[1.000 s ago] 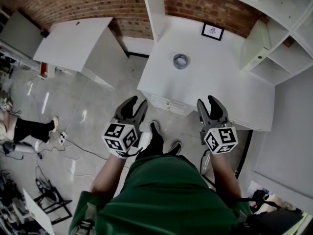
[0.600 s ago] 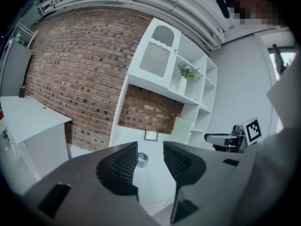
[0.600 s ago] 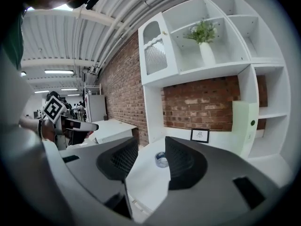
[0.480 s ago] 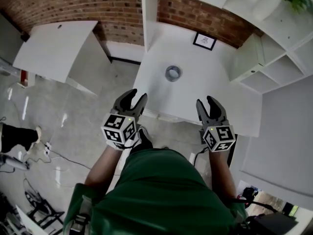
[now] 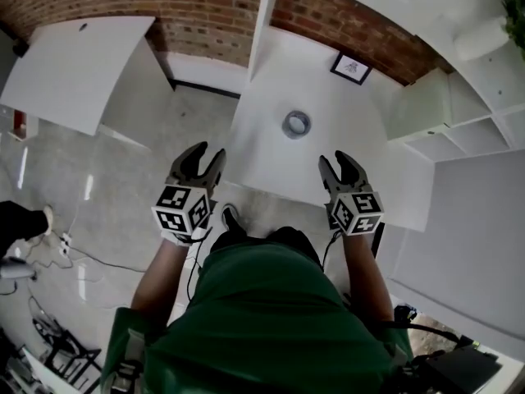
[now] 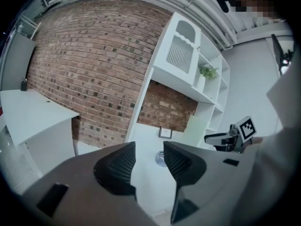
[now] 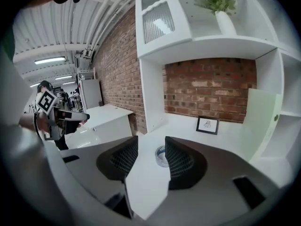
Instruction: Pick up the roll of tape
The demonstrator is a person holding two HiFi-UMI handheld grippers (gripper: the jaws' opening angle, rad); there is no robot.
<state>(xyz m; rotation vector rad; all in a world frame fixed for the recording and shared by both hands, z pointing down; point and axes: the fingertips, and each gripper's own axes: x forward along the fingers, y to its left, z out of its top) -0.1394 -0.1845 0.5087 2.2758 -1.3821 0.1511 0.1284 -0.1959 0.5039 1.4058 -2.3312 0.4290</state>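
Head view: framed picture (image 5: 351, 68) stands beyond roll of tape (image 5: 296, 124)

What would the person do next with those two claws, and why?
Probably reach the right gripper forward toward the roll of tape: its jaws stand open and empty, the tape shows between them, lying flat on the white desk ahead.

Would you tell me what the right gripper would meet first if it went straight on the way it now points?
Probably the roll of tape, lying on the white desk straight ahead of the right gripper, whose jaws stand open; nothing shows between. Depth is hard to judge.
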